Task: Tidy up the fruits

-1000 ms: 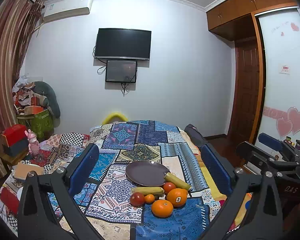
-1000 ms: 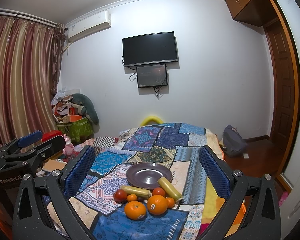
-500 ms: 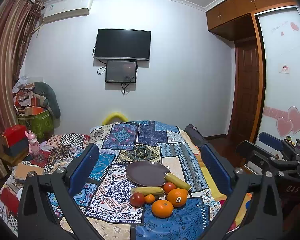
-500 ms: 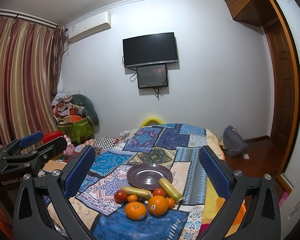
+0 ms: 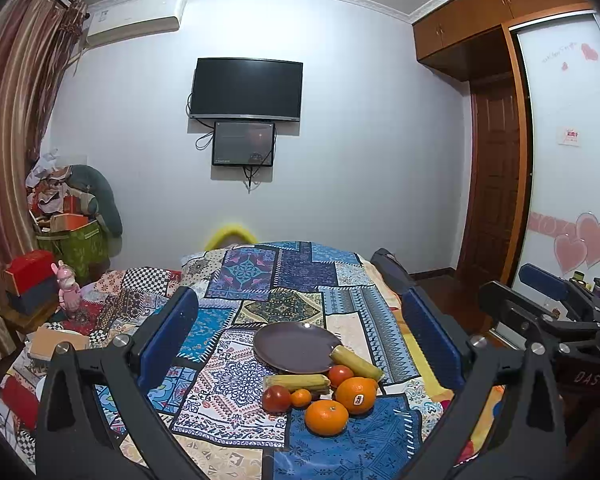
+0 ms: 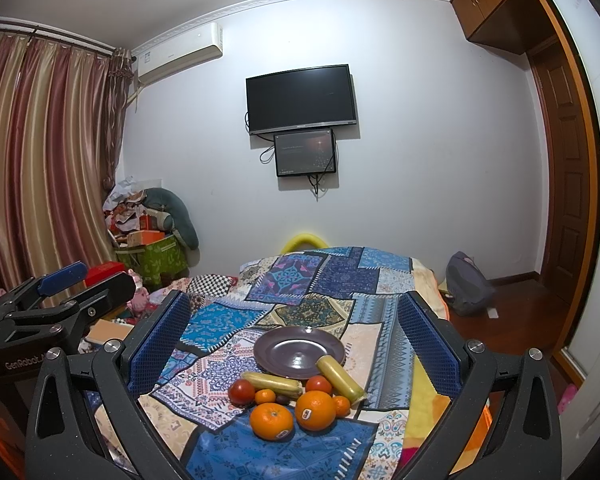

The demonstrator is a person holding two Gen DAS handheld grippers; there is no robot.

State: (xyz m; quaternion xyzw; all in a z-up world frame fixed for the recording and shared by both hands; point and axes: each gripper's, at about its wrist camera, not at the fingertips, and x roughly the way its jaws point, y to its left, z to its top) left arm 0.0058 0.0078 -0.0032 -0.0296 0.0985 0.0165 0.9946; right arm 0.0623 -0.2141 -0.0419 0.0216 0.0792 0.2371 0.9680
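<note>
Between both spread claws (image 5: 300,336) (image 6: 294,334): fruits (image 5: 324,390) (image 6: 296,398), untouched.

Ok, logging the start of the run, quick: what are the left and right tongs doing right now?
Left tongs: open, holding nothing.
Right tongs: open, holding nothing.

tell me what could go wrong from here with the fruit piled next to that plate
1. The round fruit sits bunched on a soft patchwork quilt; nudging the large stickered orange could send the small tangerine or the red tomato rolling.
2. One yellow corn cob overlaps the rim of the dark purple round plate, so lifting or bumping it may shift the plate.
3. The open right gripper and the open left gripper both face the same cluster and could collide.
</note>
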